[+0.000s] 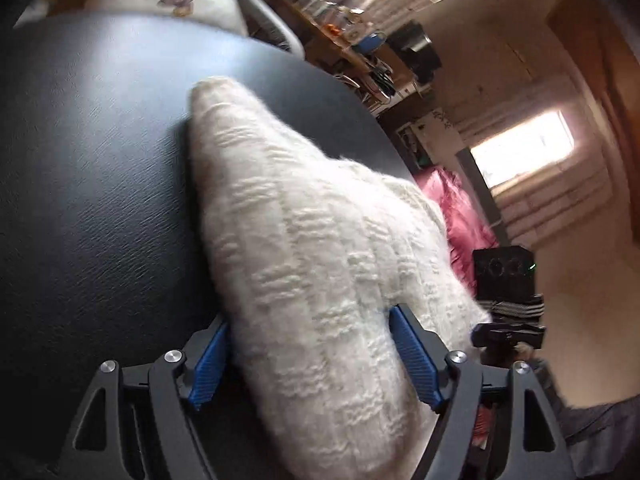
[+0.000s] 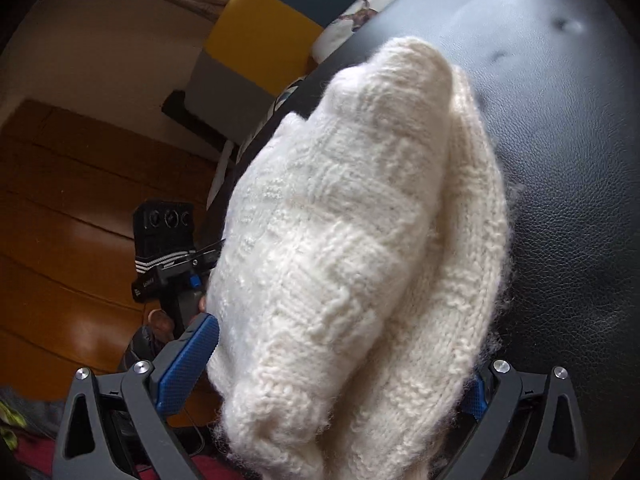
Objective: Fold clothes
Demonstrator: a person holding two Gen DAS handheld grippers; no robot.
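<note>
A fluffy white knitted sweater (image 1: 312, 248) lies bunched and folded on a black leather surface (image 1: 100, 168). My left gripper (image 1: 314, 356) is open wide, its blue pads (image 1: 212, 360) on either side of the sweater's near end. In the right wrist view the same sweater (image 2: 344, 220) shows two stacked layers. My right gripper (image 2: 332, 380) is open too and straddles the knit. Its left pad (image 2: 188, 364) is clear to see, while the right one (image 2: 474, 400) is mostly hidden under wool.
The leather surface (image 2: 560, 160) ends just beside the sweater, above a wooden floor (image 2: 60, 220). The other gripper's camera housing (image 1: 506, 276) (image 2: 164, 224) sits close by at that edge. A pink garment (image 1: 460, 208) lies beyond, and yellow and blue cushions (image 2: 264, 32) further back.
</note>
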